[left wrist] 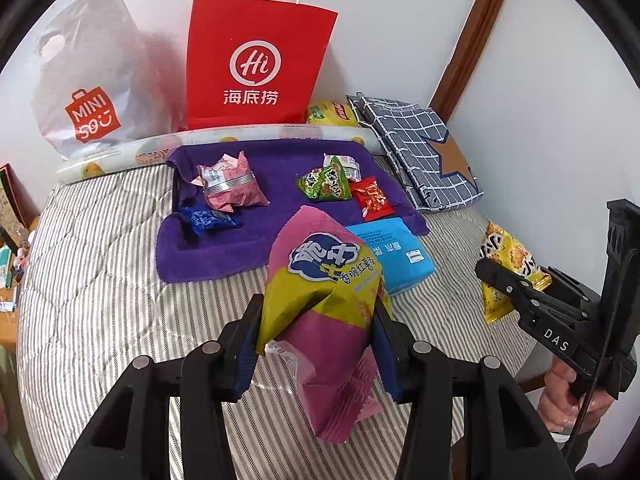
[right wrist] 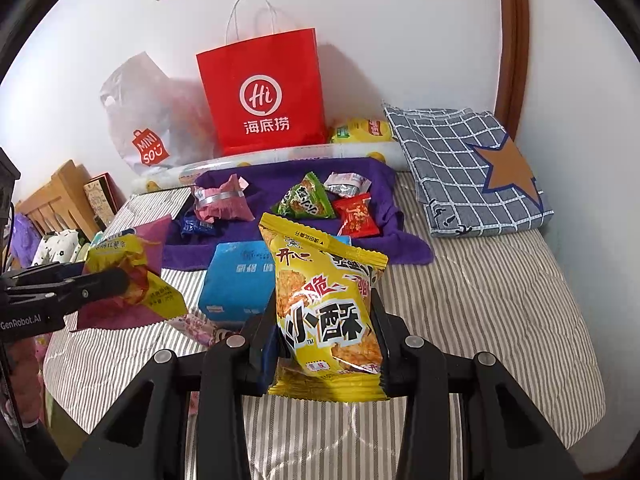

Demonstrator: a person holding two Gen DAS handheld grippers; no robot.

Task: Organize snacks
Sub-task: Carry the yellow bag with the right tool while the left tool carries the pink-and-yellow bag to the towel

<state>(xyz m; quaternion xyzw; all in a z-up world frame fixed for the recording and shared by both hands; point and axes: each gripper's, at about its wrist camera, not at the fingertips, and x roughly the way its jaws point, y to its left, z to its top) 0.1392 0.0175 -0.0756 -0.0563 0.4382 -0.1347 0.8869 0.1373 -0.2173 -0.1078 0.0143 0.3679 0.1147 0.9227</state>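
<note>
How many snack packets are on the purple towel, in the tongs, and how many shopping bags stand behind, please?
On purple towel (pink, blue, green, red, silver): 5
Held packets (pink-yellow, yellow): 2
Shopping bags (red paper, white plastic): 2
Total: 9

Bed (right wrist: 460,300): grey-and-white striped quilted cover. Directly on it:
- purple towel (left wrist: 224,248), spread at centre
- blue tissue pack (right wrist: 236,284), at towel's near edge
- folded blue-grey checked cloth (right wrist: 460,168) with brown star, right of towel
- printed roll (left wrist: 120,152) along far edge, possibly wrapped mat
- small floral-print item (right wrist: 200,326), just beside tissue pack, too hidden to identify
</note>
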